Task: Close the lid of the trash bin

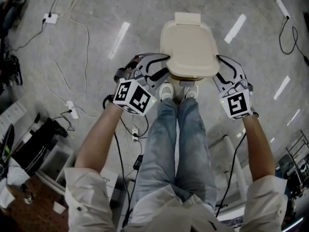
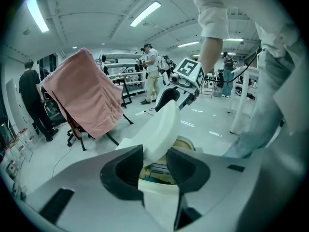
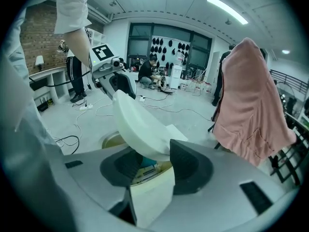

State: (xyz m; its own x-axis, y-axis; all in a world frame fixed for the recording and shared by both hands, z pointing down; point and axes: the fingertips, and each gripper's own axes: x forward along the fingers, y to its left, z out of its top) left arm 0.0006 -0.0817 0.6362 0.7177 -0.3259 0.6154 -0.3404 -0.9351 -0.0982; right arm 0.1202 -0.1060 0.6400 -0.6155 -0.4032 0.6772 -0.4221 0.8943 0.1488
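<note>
Now the trash bin [image 2: 187,143] stands on the floor [image 1: 96,33] just beyond the person's shoes [image 1: 166,92], its lid [image 1: 189,50] tilted partway up (not down on the rim). 2 grippers flank it: the left gripper [image 2: 154,166] and right gripper [image 3: 150,166] both have jaws apart, the lid's edge between them, unclamped.

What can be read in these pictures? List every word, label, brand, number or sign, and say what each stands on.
No text here can be read.
Left marker cube, right marker cube: black-and-white square patterns, no letters.
Printed items inside the trash bin: too blurred to read.
</note>
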